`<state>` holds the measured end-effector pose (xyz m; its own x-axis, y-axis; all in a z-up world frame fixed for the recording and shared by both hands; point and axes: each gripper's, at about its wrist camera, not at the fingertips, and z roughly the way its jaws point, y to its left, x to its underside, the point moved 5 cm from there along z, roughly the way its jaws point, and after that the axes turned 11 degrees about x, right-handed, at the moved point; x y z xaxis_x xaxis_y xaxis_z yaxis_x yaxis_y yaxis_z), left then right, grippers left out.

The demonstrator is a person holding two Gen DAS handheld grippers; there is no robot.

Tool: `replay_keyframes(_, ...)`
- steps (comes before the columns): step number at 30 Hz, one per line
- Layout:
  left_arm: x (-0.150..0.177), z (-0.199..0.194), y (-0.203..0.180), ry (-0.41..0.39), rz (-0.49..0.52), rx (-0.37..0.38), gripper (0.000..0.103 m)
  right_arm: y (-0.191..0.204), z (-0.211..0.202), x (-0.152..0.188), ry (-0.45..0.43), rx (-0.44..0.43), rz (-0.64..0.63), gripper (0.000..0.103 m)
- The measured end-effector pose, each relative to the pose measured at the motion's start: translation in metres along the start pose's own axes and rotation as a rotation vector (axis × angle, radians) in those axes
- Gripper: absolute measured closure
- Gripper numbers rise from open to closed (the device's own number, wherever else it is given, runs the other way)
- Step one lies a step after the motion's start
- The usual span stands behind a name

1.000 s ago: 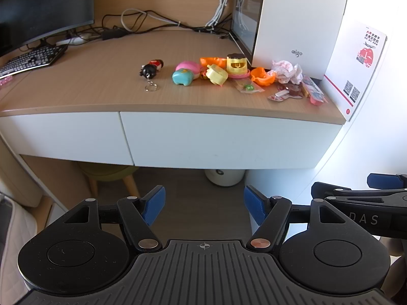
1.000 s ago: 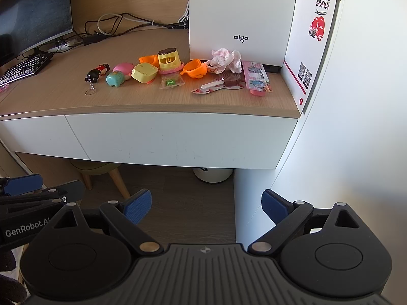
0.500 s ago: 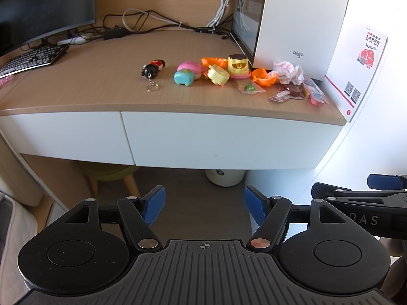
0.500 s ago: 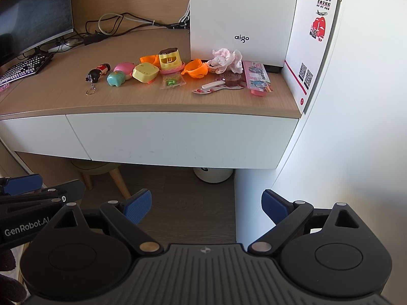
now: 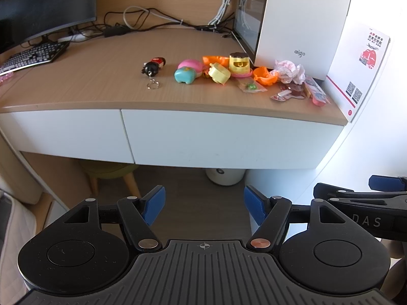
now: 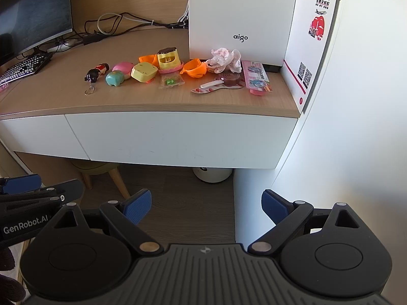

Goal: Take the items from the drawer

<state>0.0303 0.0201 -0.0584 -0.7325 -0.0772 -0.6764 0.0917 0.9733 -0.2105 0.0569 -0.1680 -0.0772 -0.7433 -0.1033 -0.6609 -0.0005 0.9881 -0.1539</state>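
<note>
Both tools, left tool point(image 5: 204, 204) and right tool point(image 6: 206, 207), hang apart and empty before the closed drawer point(image 6: 178, 137); toys point(image 6: 143, 72) lie on the bench point(image 5: 76, 81).

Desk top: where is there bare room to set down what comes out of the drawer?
Bare wood lies between the keyboard and the keychain doll, back to the cables, and along the front edge of the desk. From the teal toy right to the pink packet it is crowded.
</note>
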Motion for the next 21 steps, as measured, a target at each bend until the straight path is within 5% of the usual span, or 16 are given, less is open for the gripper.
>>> replay_keyframes(5, -0.002, 0.01, -0.002, 0.033, 0.007, 0.042, 0.03, -0.004, -0.004, -0.004, -0.027, 0.002, 0.016, 0.009)
replay_keyframes(7, -0.005, 0.012, -0.002, 0.036, 0.036, 0.06, 0.037, -0.008, -0.006, -0.008, -0.046, 0.012, 0.022, 0.009)
replay_keyframes(11, -0.016, 0.012, 0.005, -0.002, 0.055, 0.123, 0.09, -0.023, -0.008, -0.02, -0.083, 0.038, 0.063, 0.009)
replay_keyframes(14, -0.024, 0.004, 0.015, -0.107, 0.021, 0.144, 0.088, -0.034, -0.006, -0.026, -0.102, 0.035, 0.101, 0.009)
replay_keyframes(17, -0.029, 0.01, 0.019, -0.132, 0.103, 0.013, 0.088, -0.039, -0.002, -0.029, -0.07, -0.009, 0.151, 0.009)
replay_keyframes(21, -0.038, 0.021, 0.047, -0.096, 0.009, 0.117, 0.088, -0.011, -0.013, -0.042, -0.086, -0.054, 0.069, 0.009)
